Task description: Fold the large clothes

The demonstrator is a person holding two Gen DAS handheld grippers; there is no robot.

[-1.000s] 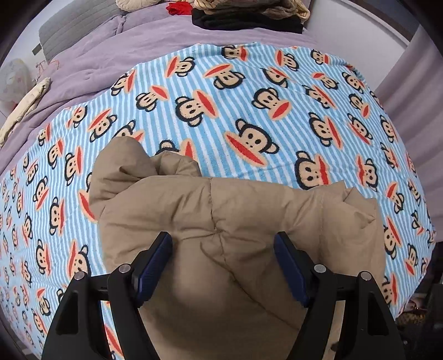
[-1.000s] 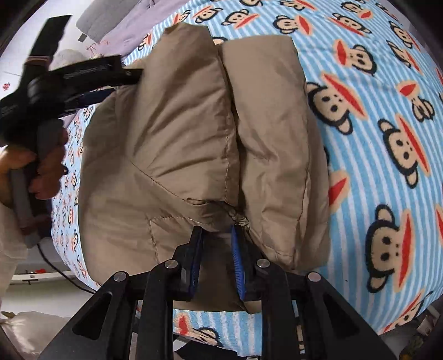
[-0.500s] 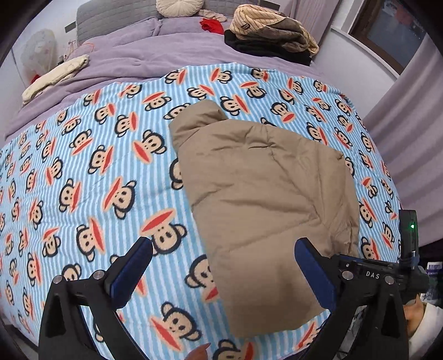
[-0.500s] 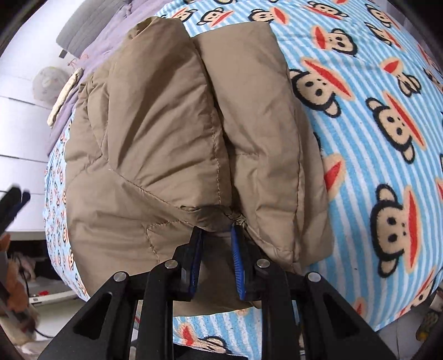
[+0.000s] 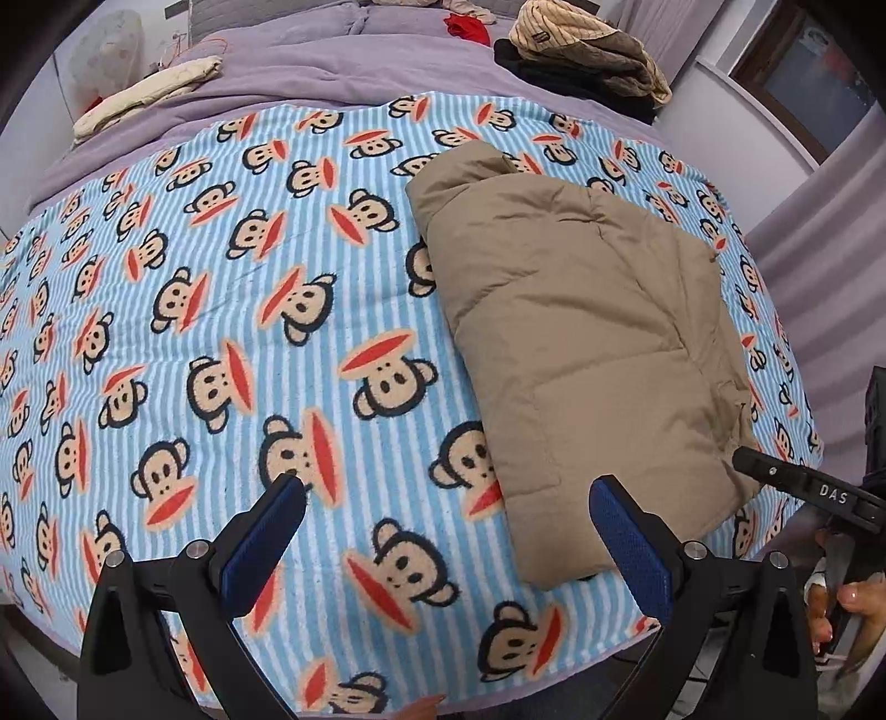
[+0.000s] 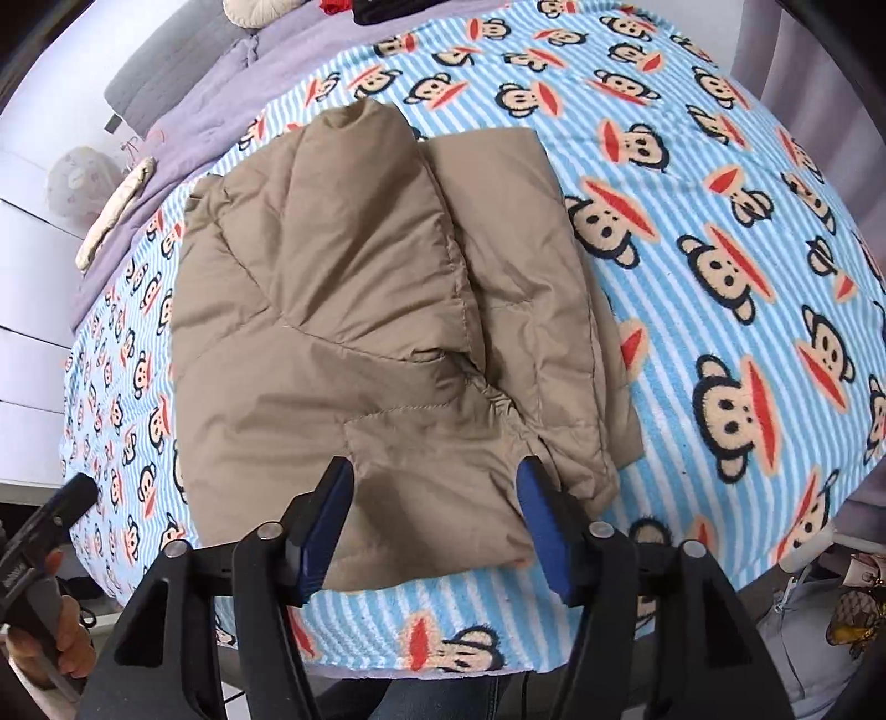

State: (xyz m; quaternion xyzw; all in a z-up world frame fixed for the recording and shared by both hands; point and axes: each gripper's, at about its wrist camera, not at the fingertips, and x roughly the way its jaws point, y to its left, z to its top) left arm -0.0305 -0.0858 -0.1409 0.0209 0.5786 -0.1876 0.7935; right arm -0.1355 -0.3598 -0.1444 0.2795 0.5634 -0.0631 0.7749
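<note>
The tan padded jacket [image 6: 376, 332] lies folded on the monkey-print blanket [image 5: 221, 343], which covers the near part of a bed. In the left wrist view the jacket sits toward the right side of the blanket, its lower end close to the near edge. In the right wrist view two padded sections lie side by side along the top of the bundle, with a puckered seam where they meet near the lower end.

Left gripper [image 5: 443, 531]: jaws spread wide, nothing between them — only bare blanket shows in the gap. The right-hand pad stands just beside the jacket's lower corner, not touching it as far as the view allows.

Right gripper [image 6: 434, 520]: jaws are opening. The jacket's lower edge lies between the blue pads, but a gap shows on each side and the pads do not press on the cloth — no hold.

Beyond the blanket, a purple quilt [image 5: 360, 72] covers the far part of the bed. On it: a pile of clothes [image 5: 587, 61] at the far right, a red item [image 5: 468, 25] beside it, and a cream garment [image 5: 149, 94] at the far left. A hand [image 6: 66, 631] grips the other gripper's handle at the lower left of the right wrist view.
</note>
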